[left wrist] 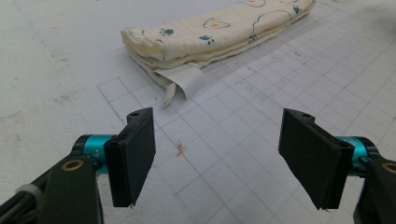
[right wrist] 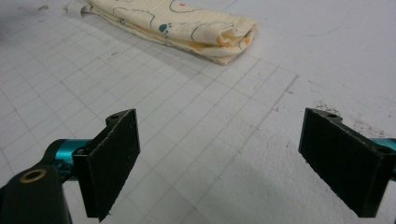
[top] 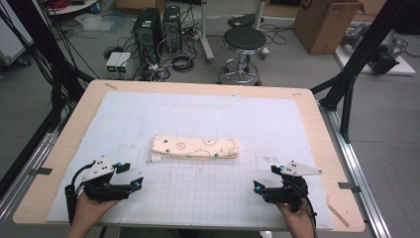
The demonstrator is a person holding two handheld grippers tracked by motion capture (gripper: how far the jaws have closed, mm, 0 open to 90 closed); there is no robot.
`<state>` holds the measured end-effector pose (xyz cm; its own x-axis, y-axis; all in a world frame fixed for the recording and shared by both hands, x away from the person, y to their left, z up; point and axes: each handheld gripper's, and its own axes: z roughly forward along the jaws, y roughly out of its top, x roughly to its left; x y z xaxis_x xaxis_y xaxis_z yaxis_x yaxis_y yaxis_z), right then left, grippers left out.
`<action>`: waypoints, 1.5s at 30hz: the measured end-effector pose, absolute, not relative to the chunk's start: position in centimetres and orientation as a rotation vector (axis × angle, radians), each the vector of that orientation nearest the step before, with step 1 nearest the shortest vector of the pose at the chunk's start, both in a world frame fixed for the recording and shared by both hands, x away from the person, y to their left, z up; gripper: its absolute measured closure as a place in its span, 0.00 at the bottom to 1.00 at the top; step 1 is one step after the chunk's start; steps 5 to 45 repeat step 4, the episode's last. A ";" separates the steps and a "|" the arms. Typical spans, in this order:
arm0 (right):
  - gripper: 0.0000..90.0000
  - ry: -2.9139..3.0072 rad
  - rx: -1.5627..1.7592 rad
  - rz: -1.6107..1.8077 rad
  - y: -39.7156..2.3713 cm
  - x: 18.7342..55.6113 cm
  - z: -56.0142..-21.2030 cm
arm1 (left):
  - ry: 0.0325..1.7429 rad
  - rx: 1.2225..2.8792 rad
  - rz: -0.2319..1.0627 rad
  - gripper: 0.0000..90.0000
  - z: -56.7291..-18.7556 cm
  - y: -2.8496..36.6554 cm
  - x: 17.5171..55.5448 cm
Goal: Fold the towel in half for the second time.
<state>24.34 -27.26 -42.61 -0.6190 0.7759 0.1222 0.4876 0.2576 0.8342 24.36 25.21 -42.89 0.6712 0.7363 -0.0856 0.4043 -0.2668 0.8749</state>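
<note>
Folded cloth [top: 195, 147] lies long axis left-right, far of both tongs; left gripper [top: 130, 176] nearer, spread; right gripper [top: 266, 178] spread, holding nothing.

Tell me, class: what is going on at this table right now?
A person holds a left gripper and a right gripper, both with jaws open and nothing between them. They sit near the table's front edge, apart from a folded cream cloth with printed animal patterns, which lies untouched on the gridded white mat. A white label pokes out at its left end.
</note>
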 end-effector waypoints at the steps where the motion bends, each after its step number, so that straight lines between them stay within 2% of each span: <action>1: 0.13 2.219 1.166 1.300 -27.3 24.4 -42.6 | 0.896 1.895 0.421 0.31 -42.9 25.2 24.3; 45: 0.13 2.209 1.168 1.296 -27.5 24.4 -42.6 | 0.893 1.889 0.425 0.31 -42.9 25.2 24.4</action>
